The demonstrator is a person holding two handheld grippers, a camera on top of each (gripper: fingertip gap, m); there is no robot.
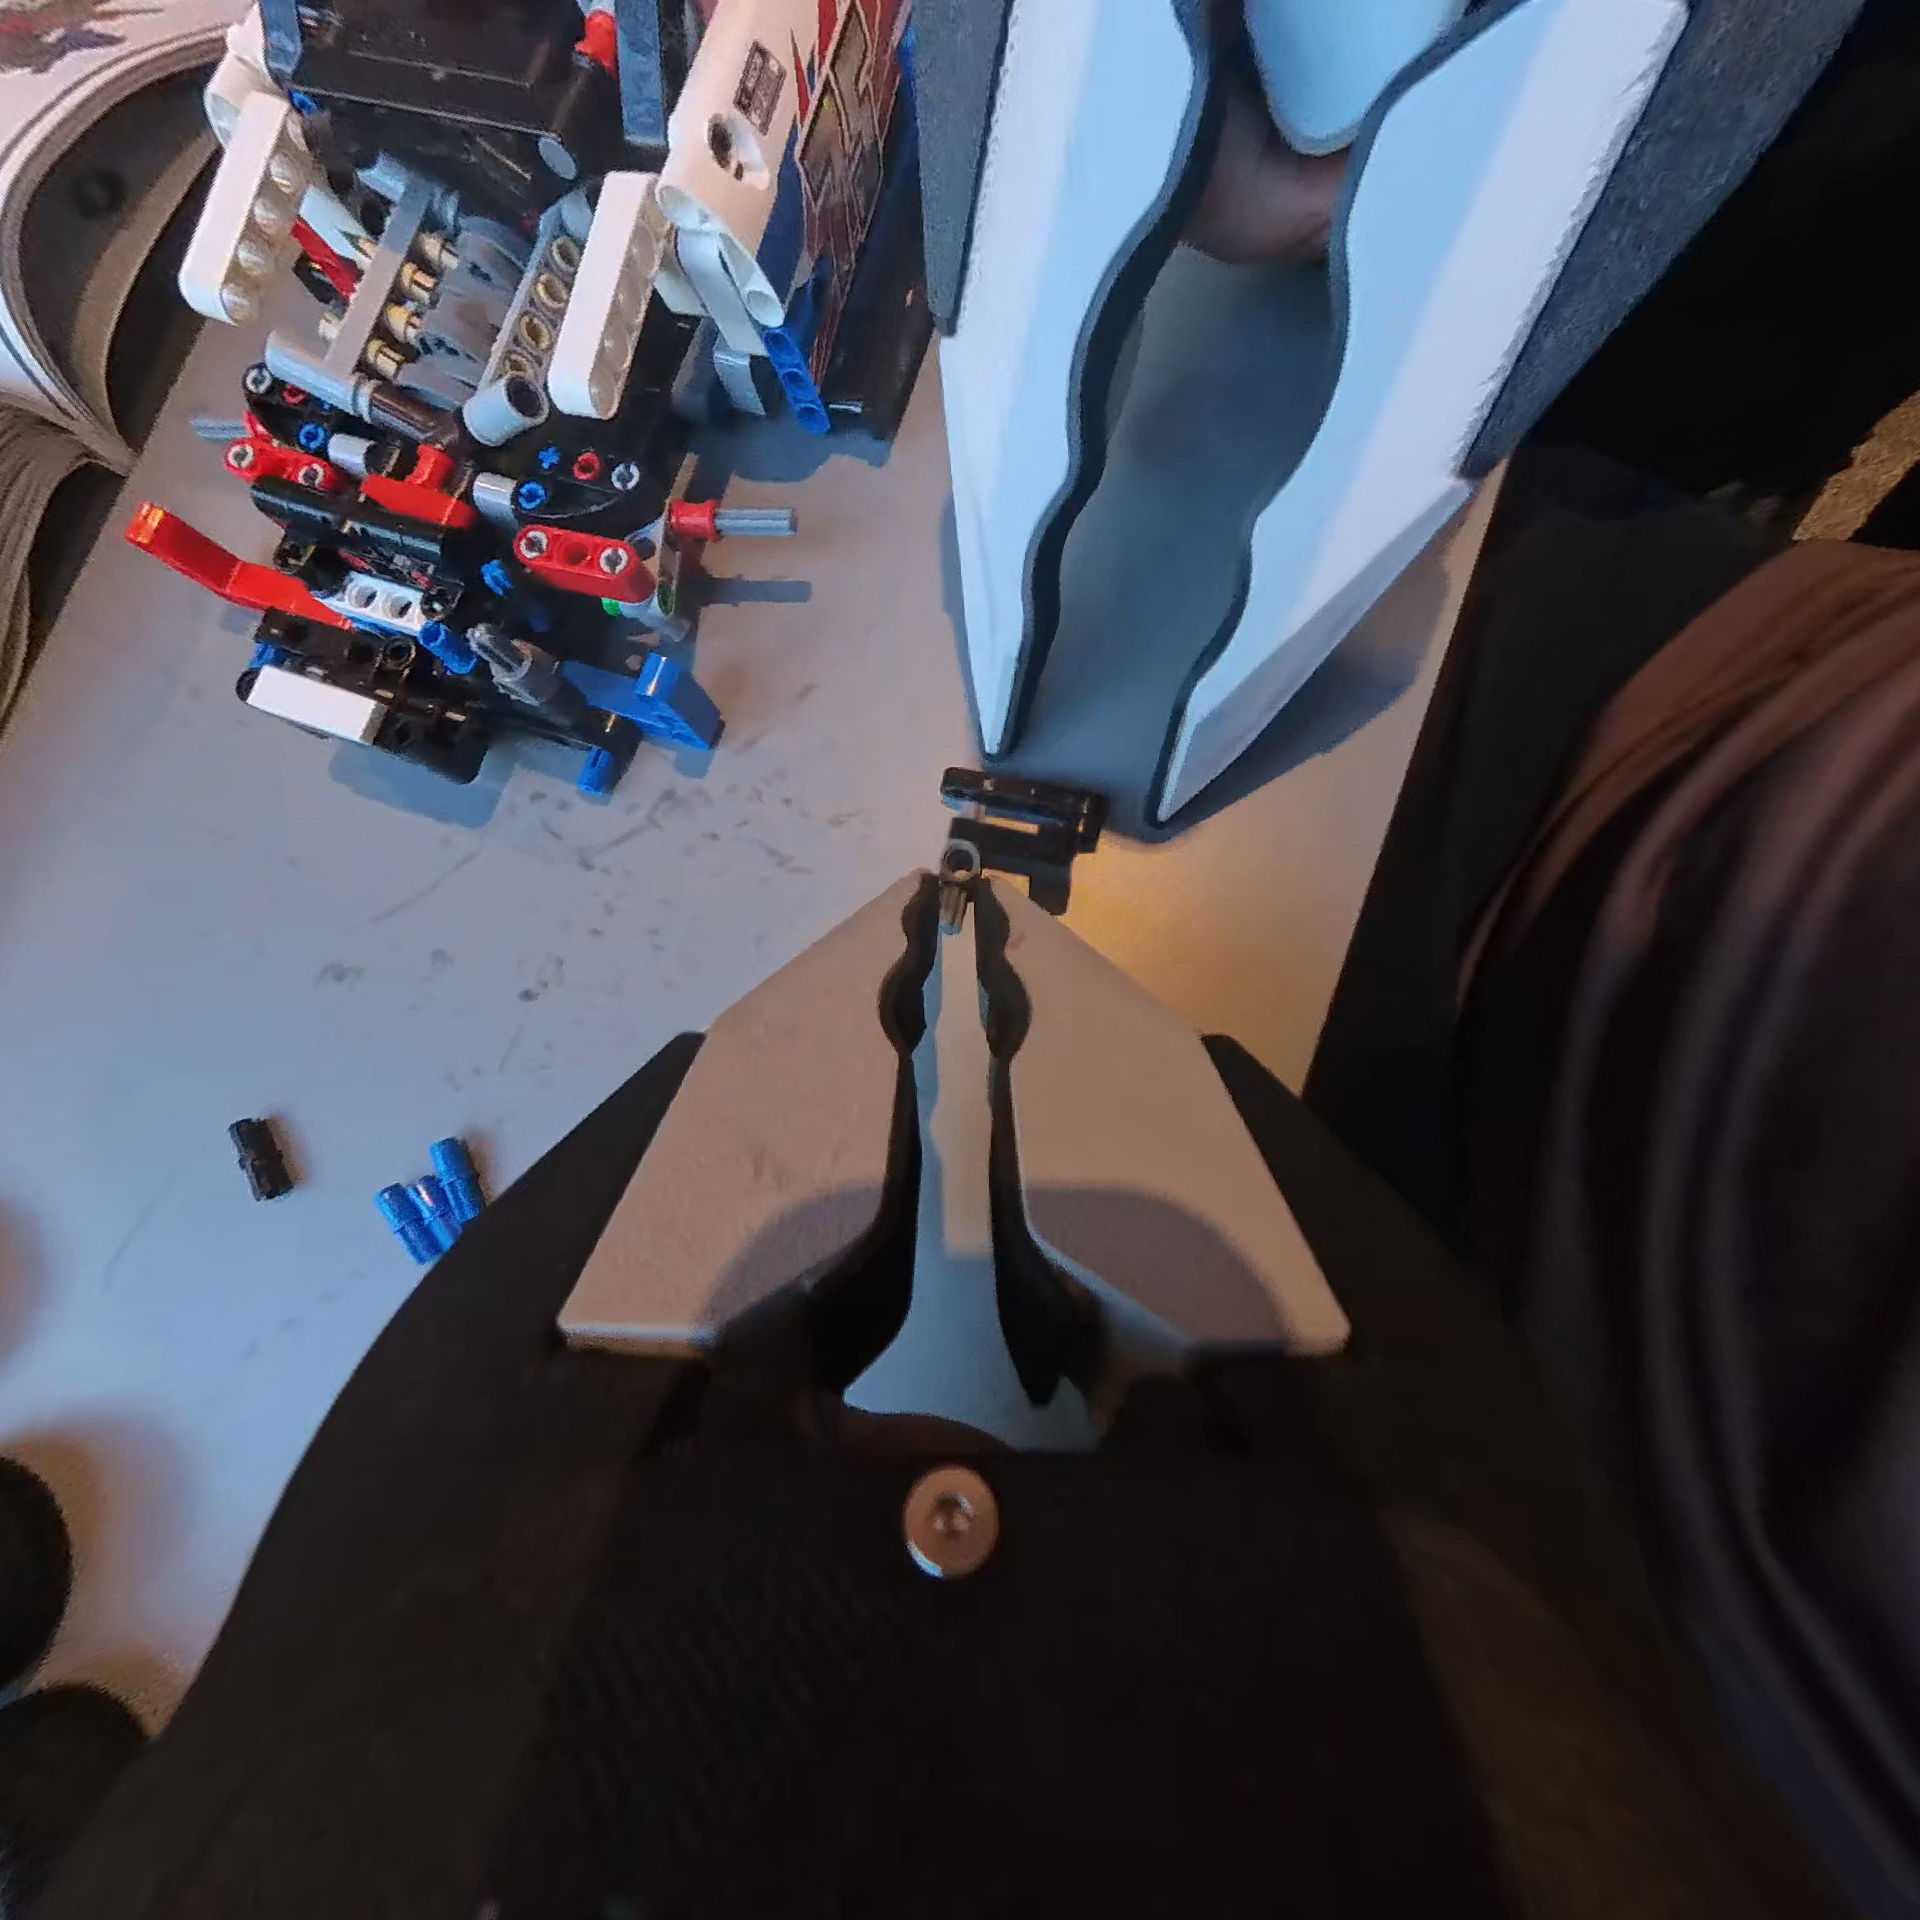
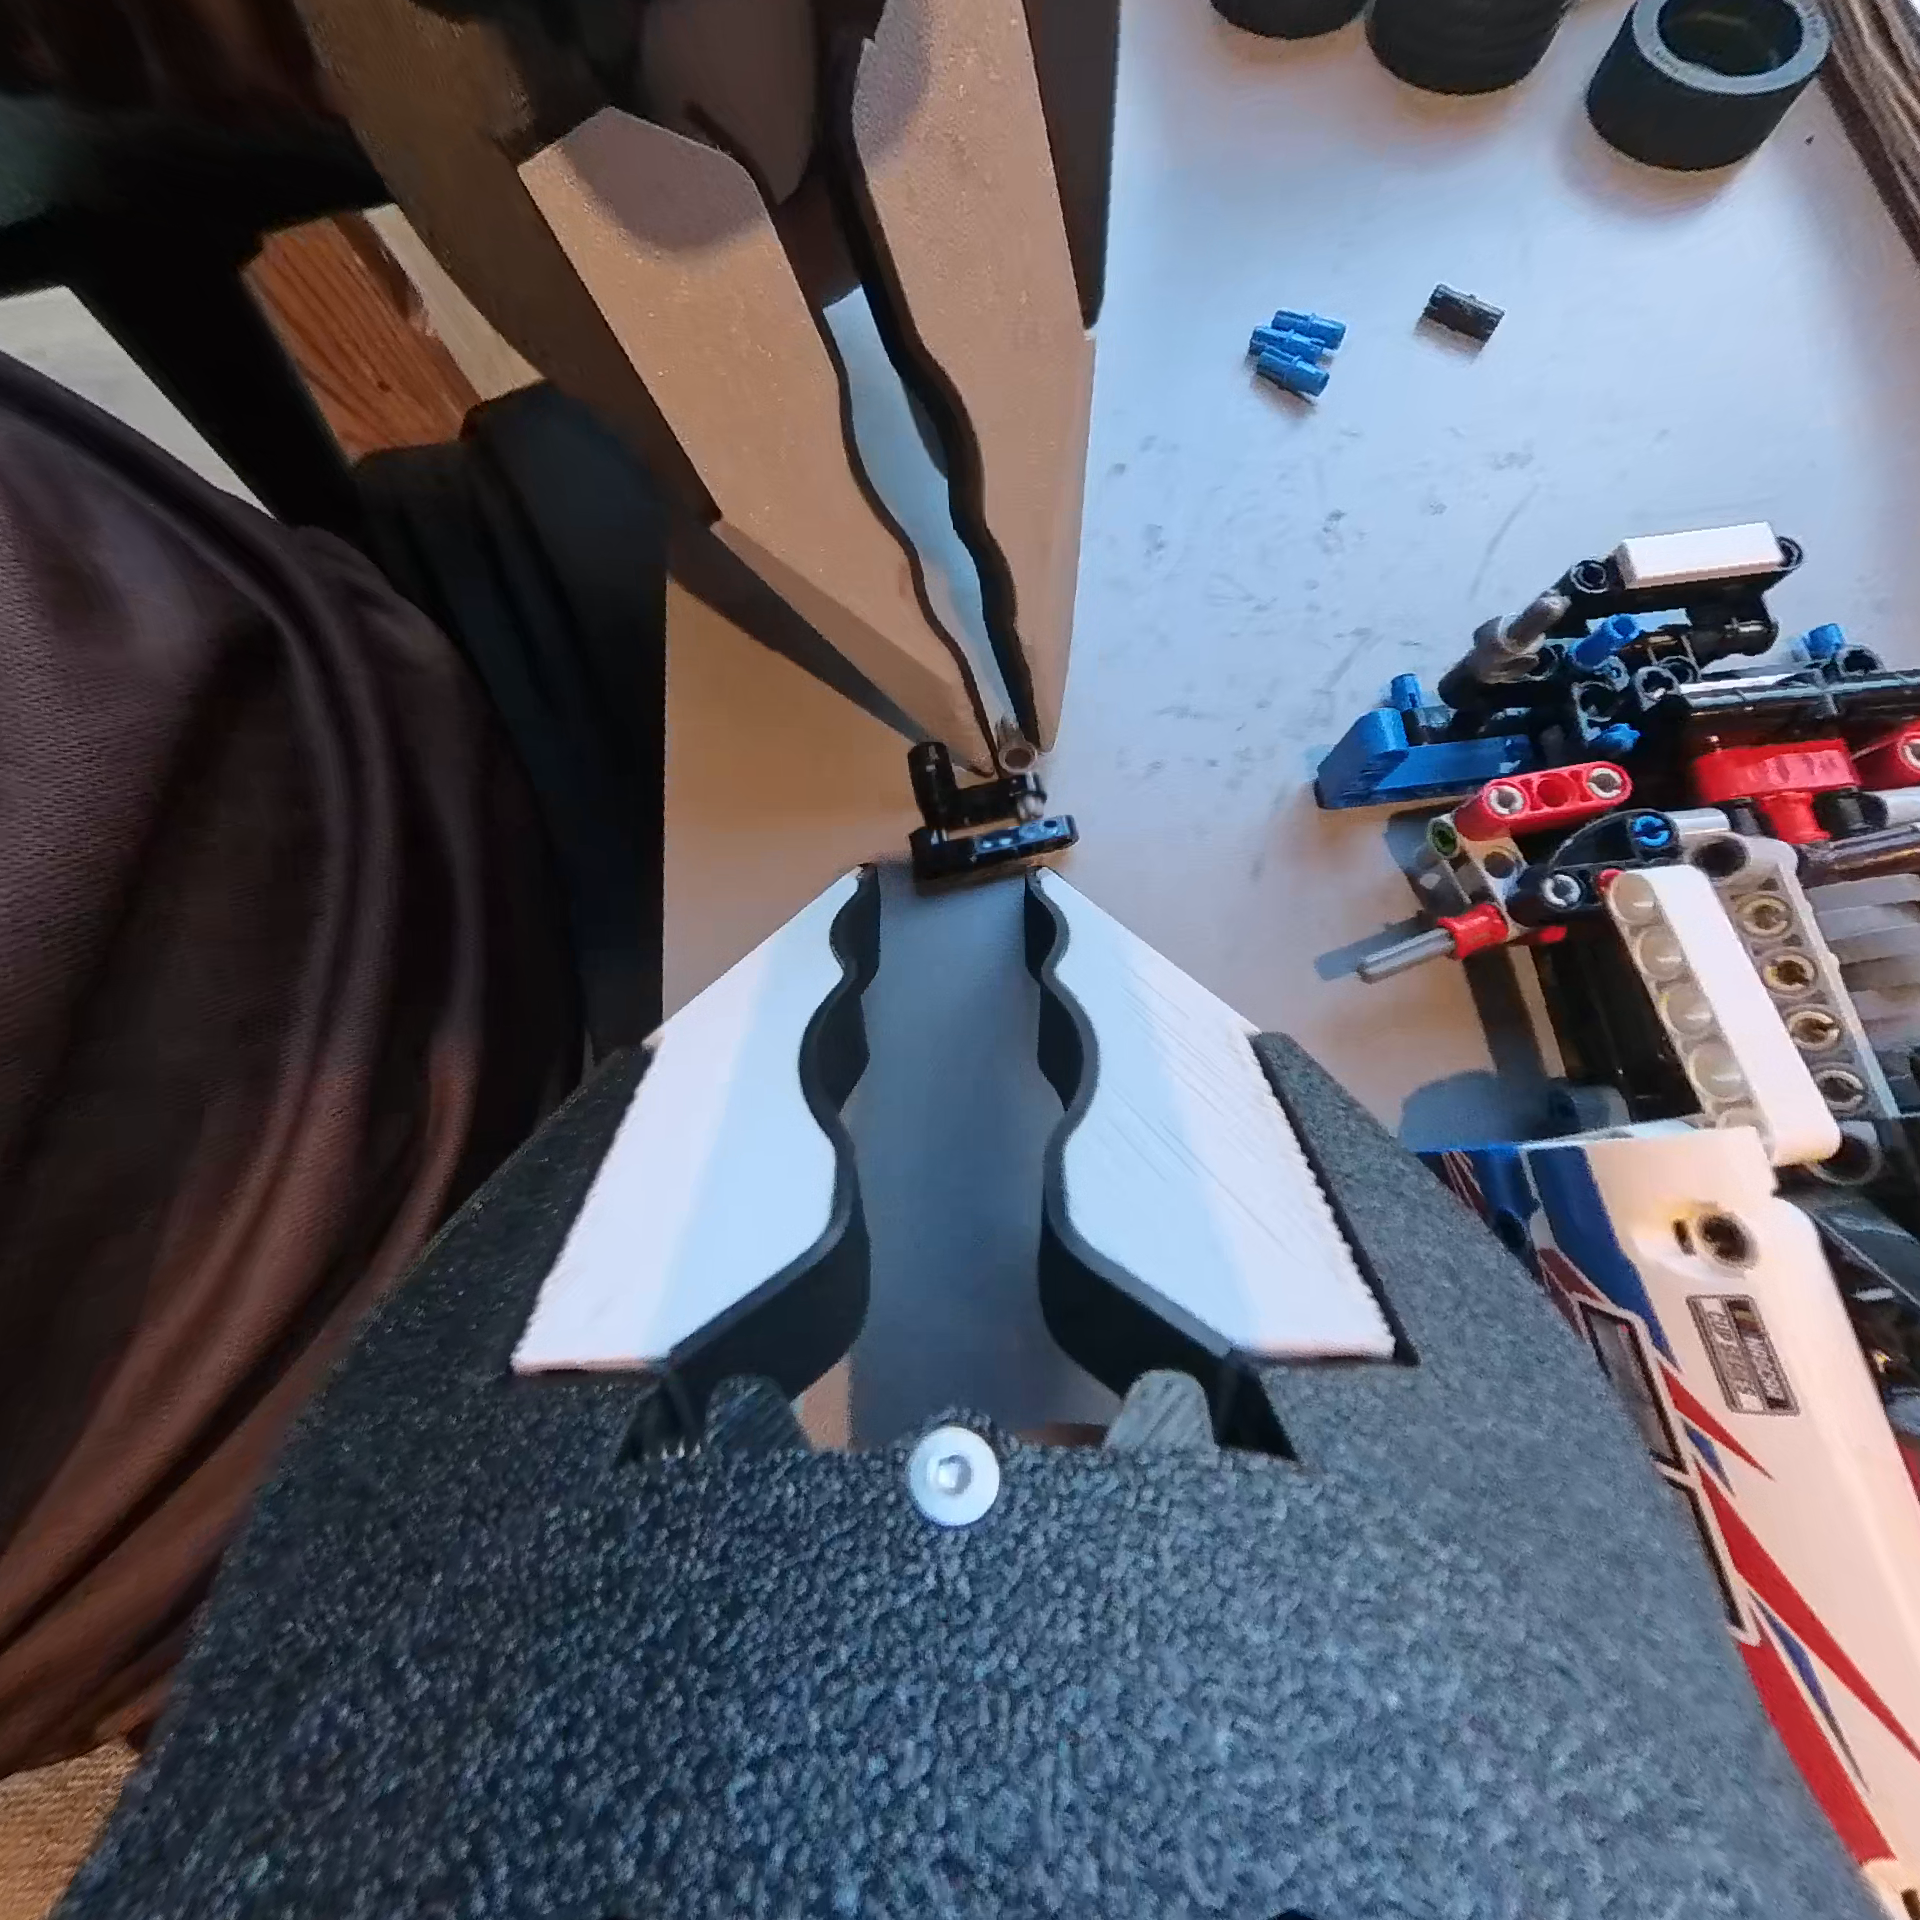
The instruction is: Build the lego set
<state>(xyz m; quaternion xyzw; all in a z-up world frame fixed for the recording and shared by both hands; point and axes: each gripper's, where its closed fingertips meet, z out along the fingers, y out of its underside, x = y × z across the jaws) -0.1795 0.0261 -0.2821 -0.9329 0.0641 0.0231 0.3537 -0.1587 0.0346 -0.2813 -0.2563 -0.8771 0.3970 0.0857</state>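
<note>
The left gripper [image 1: 958, 891] pinches a small grey pin [image 1: 957, 878] between its nearly closed fingertips, the pin's open end poking out past the tips. Just beyond it lies a small black Lego assembly [image 1: 1023, 821], a flat beam with an upright angled connector, resting on the white table [image 1: 312, 987]. The right gripper [image 2: 945, 878] faces it from the opposite side with its fingers spread apart, holding nothing; its tips sit just short of the black assembly [image 2: 992, 831], which lies in line with the gap between them. In the right wrist view the grey pin [image 2: 1015, 750] touches or nearly touches the upright connector.

This spot is close to the table's near edge, where a person's dark clothing [image 1: 1714, 935] crowds in. The large partly built Lego vehicle [image 1: 468, 416] stands well apart to one side, leaving an open strip of scuffed table between. A cluster of blue pins [image 1: 431, 1205] and 1 black pin [image 1: 258, 1158] lie farther off. Black tyres [image 2: 1704, 78] sit at the far table edge.
</note>
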